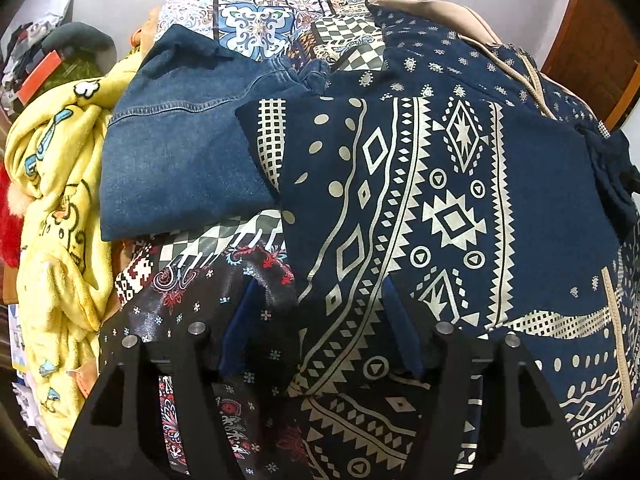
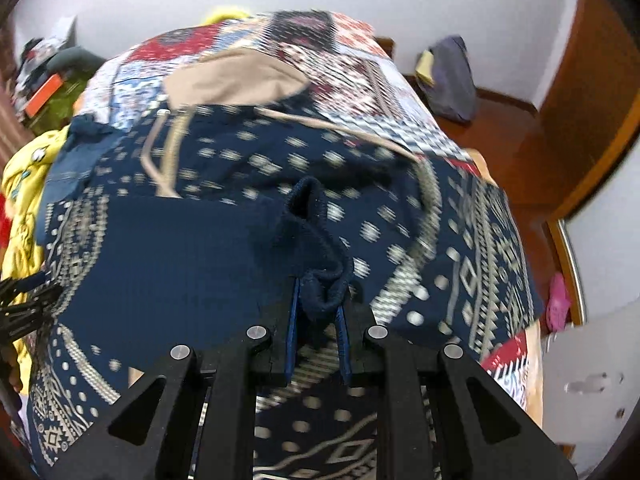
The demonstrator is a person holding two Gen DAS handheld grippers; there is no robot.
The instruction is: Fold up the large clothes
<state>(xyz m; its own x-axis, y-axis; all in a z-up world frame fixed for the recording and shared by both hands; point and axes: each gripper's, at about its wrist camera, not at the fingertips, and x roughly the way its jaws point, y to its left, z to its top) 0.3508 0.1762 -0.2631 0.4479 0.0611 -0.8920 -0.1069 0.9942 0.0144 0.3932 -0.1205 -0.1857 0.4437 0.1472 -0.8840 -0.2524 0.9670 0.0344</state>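
A navy hoodie [image 1: 440, 208] with white geometric print lies spread on the patchwork bedspread [image 1: 256, 24]. My left gripper [image 1: 320, 300] stands open low over the hoodie's left edge. One finger is over the bedspread and the other over the cloth, and neither presses on anything. In the right wrist view my right gripper [image 2: 320, 312] is shut on the hoodie's ribbed navy cuff [image 2: 320, 272], which bunches up between the blue pads. The plain navy sleeve [image 2: 160, 248] runs left from the cuff across the hoodie's body. The beige-lined hood [image 2: 232, 76] lies at the far end.
Folded blue jeans [image 1: 180, 152] lie left of the hoodie. A yellow cartoon blanket [image 1: 60, 208] is heaped along the bed's left side, with clutter behind it. Right of the bed are a wooden floor [image 2: 520, 148], a grey bag [image 2: 452, 80] and a pink item [image 2: 558, 300].
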